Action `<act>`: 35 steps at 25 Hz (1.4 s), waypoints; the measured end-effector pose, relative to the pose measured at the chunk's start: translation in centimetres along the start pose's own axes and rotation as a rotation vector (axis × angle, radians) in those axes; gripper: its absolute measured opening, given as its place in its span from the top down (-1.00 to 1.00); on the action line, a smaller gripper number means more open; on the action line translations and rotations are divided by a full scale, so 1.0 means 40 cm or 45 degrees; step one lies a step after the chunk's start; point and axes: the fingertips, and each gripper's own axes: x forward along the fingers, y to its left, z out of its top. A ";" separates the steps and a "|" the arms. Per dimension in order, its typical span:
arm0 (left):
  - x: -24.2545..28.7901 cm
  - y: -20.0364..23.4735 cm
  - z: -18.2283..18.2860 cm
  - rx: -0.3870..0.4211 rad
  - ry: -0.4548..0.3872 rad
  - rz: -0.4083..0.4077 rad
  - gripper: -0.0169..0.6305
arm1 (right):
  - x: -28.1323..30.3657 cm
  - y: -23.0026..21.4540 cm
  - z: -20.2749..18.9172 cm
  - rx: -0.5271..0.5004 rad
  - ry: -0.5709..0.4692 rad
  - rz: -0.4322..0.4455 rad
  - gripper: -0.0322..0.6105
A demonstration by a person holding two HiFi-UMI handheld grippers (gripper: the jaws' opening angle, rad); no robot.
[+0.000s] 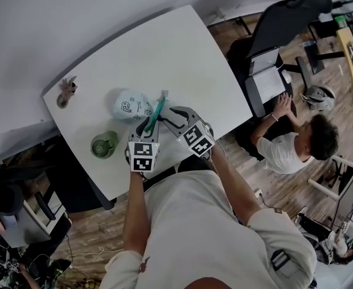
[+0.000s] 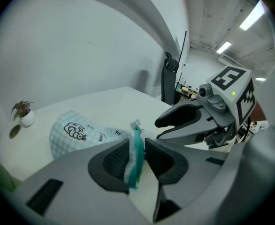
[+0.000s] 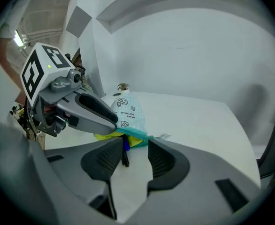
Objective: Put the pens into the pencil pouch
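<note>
Head view: pouch on the white worktop, mouth toward me

My left tool is slightly spread. The pouch's teal zipper edge stands between its pads, leaning on one and clear of the other. My right tool is spread wider. A dark pen pokes from the pouch mouth between its pads, unpinched.

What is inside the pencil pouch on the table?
At its open mouth, the pencil pouch shows yellow lining and a dark pen sticking out. Whether more pens lie deeper inside cannot be seen; the fabric covers that part.
</note>
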 end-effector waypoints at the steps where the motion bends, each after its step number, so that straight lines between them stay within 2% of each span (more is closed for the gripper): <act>1: -0.008 0.000 0.012 0.005 -0.024 0.002 0.62 | -0.017 -0.007 0.009 0.011 -0.022 -0.026 0.34; 5: -0.053 -0.002 0.084 0.034 -0.155 0.014 0.47 | -0.097 -0.033 0.068 0.040 -0.146 -0.138 0.23; 12: -0.156 -0.019 0.247 0.152 -0.402 0.017 0.30 | -0.253 -0.081 0.192 0.059 -0.363 -0.346 0.16; 20: -0.287 -0.043 0.363 0.221 -0.610 -0.014 0.29 | -0.404 -0.067 0.306 0.034 -0.570 -0.481 0.06; 23: -0.321 -0.048 0.381 0.251 -0.653 -0.015 0.29 | -0.441 -0.057 0.330 0.031 -0.625 -0.518 0.04; 35: -0.368 -0.077 0.391 0.332 -0.686 -0.042 0.26 | -0.487 -0.030 0.333 0.020 -0.622 -0.587 0.04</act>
